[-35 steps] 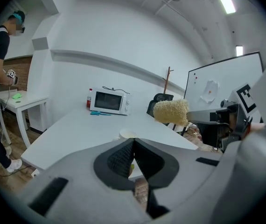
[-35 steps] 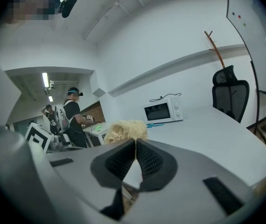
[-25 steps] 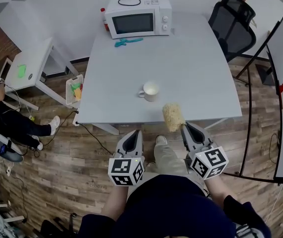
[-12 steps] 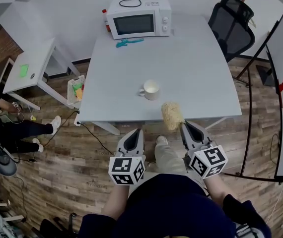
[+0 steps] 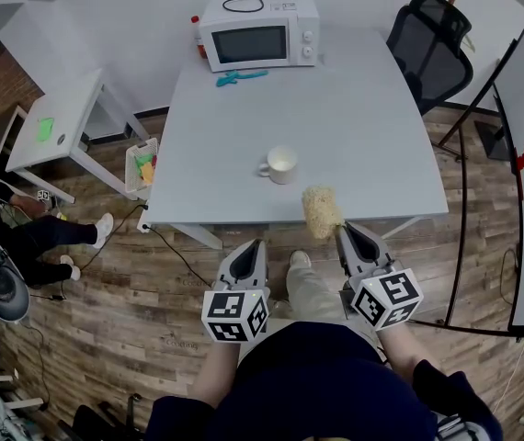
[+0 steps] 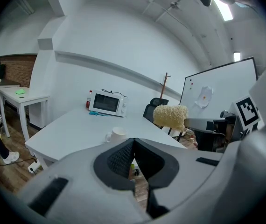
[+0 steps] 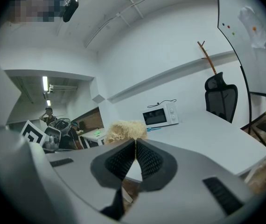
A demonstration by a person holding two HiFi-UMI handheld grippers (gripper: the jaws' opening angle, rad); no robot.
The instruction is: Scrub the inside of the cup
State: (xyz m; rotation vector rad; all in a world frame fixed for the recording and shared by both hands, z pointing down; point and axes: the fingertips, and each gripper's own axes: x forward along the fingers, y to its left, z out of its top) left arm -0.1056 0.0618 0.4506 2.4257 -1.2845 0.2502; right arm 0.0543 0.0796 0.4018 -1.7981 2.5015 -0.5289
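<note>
Over the past second only the bystander on the wood floor at the left has shifted. Both tongs and the cup have kept their places. The white cup stands upright on the grey table, near its near edge and about midway along it, with its handle turned to the left. The right tongs are pinched on the base of a fluffy, pale yellow scrubber. The scrubber is raised over the table's near edge, to the right of the cup and clear of it. The left tongs are pressed together on nothing and are held off the near edge, short of the table. A white microwave sits at the far edge of the table. A black office chair stands by the far right corner.
</note>
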